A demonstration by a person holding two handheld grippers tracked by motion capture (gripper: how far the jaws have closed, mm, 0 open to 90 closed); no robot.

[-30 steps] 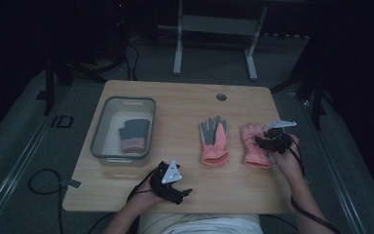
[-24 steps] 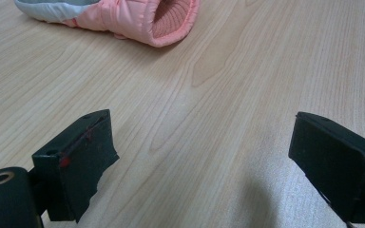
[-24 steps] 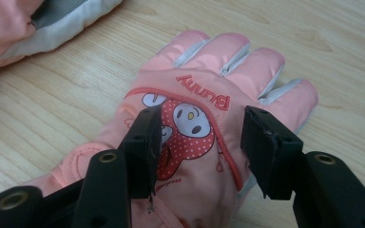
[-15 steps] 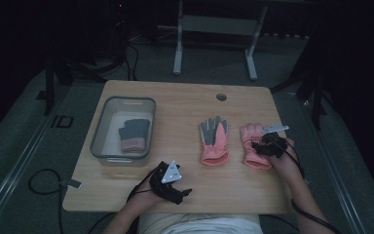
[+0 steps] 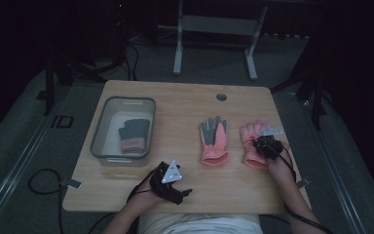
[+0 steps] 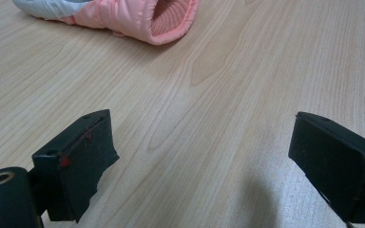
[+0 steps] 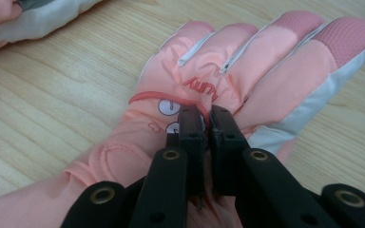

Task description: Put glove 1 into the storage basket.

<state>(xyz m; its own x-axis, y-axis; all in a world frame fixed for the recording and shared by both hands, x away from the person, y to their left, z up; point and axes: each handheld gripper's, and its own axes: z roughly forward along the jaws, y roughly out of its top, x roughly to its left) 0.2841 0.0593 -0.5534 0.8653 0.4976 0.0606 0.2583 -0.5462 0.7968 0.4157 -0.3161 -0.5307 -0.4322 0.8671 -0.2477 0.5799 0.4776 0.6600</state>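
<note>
Two pink gloves lie on the wooden table (image 5: 175, 107). The middle glove (image 5: 213, 139) shows its grey palm, and its cuff (image 6: 138, 14) faces my left gripper. The right-hand glove (image 5: 251, 135) lies back up. My right gripper (image 5: 265, 145) is down on it; its jaws have just been closing and now pinch a fold of the pink fabric (image 7: 266, 61) at the knuckles, right gripper (image 7: 208, 116) shut on it. Near the front edge, my left gripper (image 5: 181, 191) rests open, left gripper (image 6: 199, 156) with bare wood between its jaws.
A clear plastic bin (image 5: 97, 141) stands at the left of the table with a grey and pink glove (image 5: 134, 134) inside. A round cable hole (image 5: 221, 97) sits near the far edge. Cables trail on the floor around the table.
The right gripper has sunk a little onto the right-hand glove and its jaws have closed on the fabric. The left gripper has stayed where it was.
</note>
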